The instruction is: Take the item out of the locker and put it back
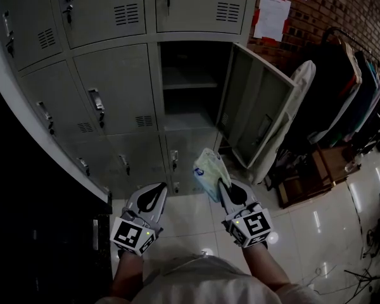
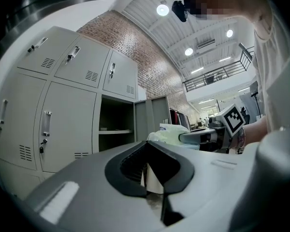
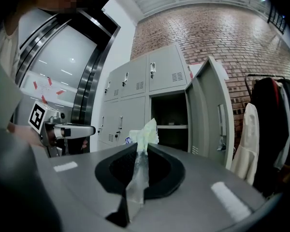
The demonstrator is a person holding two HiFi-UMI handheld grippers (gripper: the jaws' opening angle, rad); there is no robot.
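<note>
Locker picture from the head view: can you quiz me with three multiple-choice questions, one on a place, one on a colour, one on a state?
1. Where is the plastic bag?
A. in the right claw
B. on the locker shelf
C. on the floor

2. What colour is the bag?
A. red
B. pale green
C. black

3. The locker door is:
A. shut
B. open
C. missing

Answers: 1 A, the right claw is shut on it; 2 B, it looks pale green; 3 B, it stands swung wide.
</note>
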